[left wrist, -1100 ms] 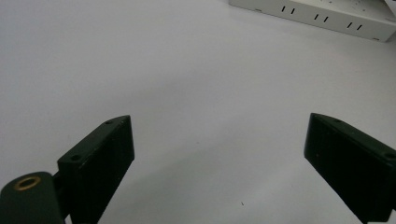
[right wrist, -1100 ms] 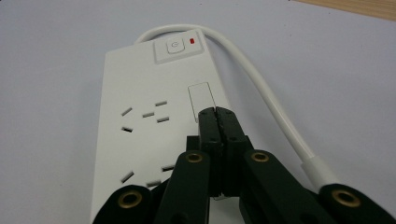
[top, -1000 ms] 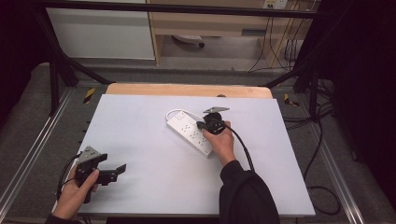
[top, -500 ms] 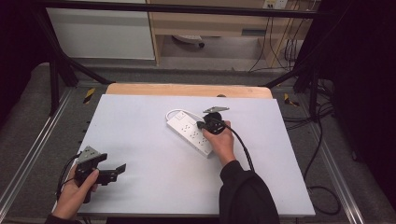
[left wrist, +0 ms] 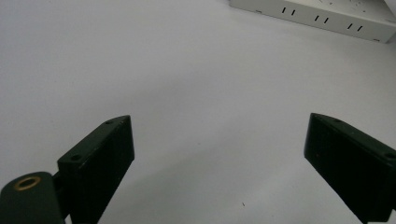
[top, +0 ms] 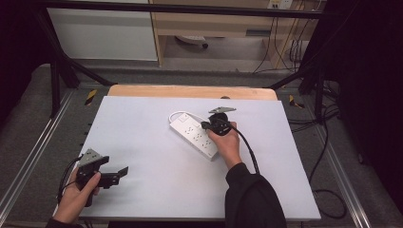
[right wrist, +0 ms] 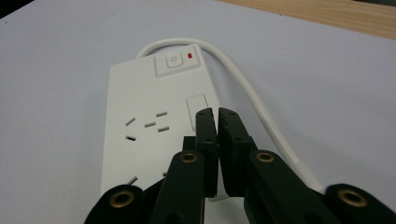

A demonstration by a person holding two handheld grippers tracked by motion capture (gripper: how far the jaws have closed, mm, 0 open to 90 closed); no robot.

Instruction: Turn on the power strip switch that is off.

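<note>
Right gripper [right wrist: 217, 114] over power strip [right wrist: 149, 126] near desk [top: 142, 118] far edge, jaws together; left gripper [left wrist: 219, 158] near-left corner, jaws spread, empty.

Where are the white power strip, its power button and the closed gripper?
power strip [top: 196, 134], high view, on its top face.
power button [right wrist: 173, 61], right gripper view, on its middle.
right gripper [right wrist: 217, 113], right gripper view, between its shut fingertips.

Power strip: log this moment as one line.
right gripper: shut, over power strip | left gripper: open, holding nothing | table
</note>
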